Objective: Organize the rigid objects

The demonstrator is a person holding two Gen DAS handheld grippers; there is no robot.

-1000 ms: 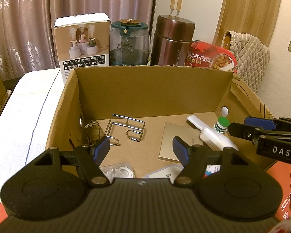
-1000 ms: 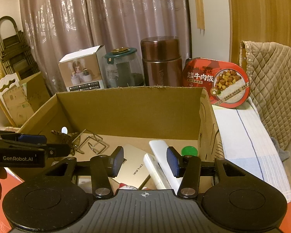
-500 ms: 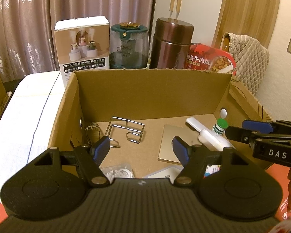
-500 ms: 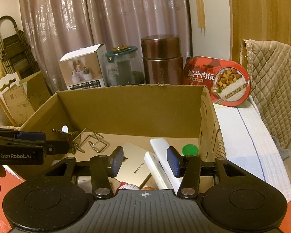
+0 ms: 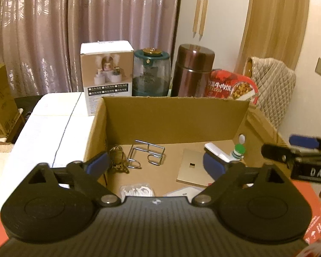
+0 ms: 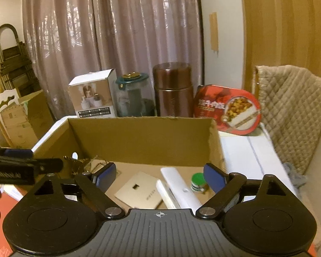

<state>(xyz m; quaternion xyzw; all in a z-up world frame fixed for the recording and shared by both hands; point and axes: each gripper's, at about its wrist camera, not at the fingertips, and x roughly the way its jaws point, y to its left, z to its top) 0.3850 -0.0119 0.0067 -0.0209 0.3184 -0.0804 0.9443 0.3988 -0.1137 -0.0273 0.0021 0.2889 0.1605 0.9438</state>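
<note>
1. Left gripper (image 5: 155, 163): low in the left wrist frame, jaws spread wide after just opening further, nothing between the blue pads (image 5: 97, 164); seen also at the left edge of the right wrist frame.
2. Right gripper (image 6: 158, 174): low in the right wrist frame, jaws likewise just opened wide, gripping nothing; its tip seen also at the right edge of the left wrist frame.
3. Cardboard box (image 5: 177, 115): centre of both frames, top open, sitting on a white cloth (image 5: 53, 124).
4. On the box floor, left part: bent wire rack (image 5: 146, 155), with a small brownish tangled item (image 5: 117, 160) just beside it, too blurred to identify.
5. On the box floor, centre: flat gold card box (image 6: 139, 190), lying flat.
6. On the box floor, right part: two white elongated items (image 6: 177, 187) side by side, and a green-capped bottle (image 6: 198, 181) near the right wall.
7. Near bottom of the left wrist frame: clear packet with white contents (image 5: 137, 190), partly hidden behind the gripper body.
8. Behind the box, left to right across the upper middle: white product carton (image 5: 106, 75), green-lidded glass jar (image 5: 151, 72), brown metal flask (image 5: 192, 70), red meal tub (image 6: 226, 109).
9. Upper right: quilted beige cover (image 6: 289, 107); curtains (image 6: 109, 32) across the back.
</note>
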